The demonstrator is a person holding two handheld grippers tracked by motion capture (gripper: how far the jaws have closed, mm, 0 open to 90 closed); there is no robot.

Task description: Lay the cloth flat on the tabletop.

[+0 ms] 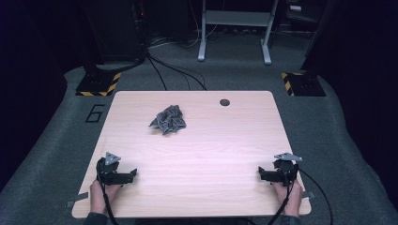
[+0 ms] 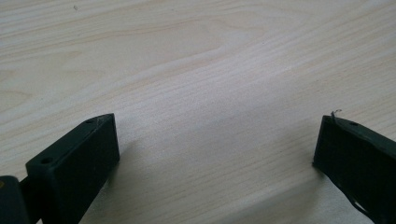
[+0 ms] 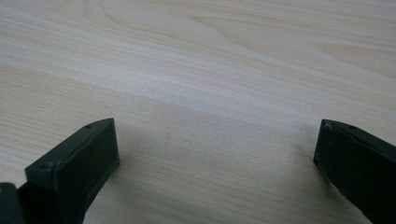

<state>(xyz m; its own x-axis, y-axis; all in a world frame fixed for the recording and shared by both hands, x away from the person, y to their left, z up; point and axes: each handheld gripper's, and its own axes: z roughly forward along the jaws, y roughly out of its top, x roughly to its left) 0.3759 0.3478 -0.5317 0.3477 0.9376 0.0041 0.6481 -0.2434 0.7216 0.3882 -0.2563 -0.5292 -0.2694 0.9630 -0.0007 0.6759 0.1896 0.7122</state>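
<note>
From above, a crumpled grey cloth (image 1: 169, 119) lies far up the desk (image 1: 206, 154); my left hand-held gripper (image 2: 217, 140) and right hand-held gripper (image 3: 217, 140) views show spread jaws over bare wood.

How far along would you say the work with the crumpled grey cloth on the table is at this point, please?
Nothing looks done yet: the grey cloth lies in a crumpled heap toward the far side of the table, untouched. Nothing is in hand either: the left gripper and the right gripper rest at the near corners, jaws wide open over bare wood. Reaching for the cloth, gripping it and handling it all appear to remain.
</note>
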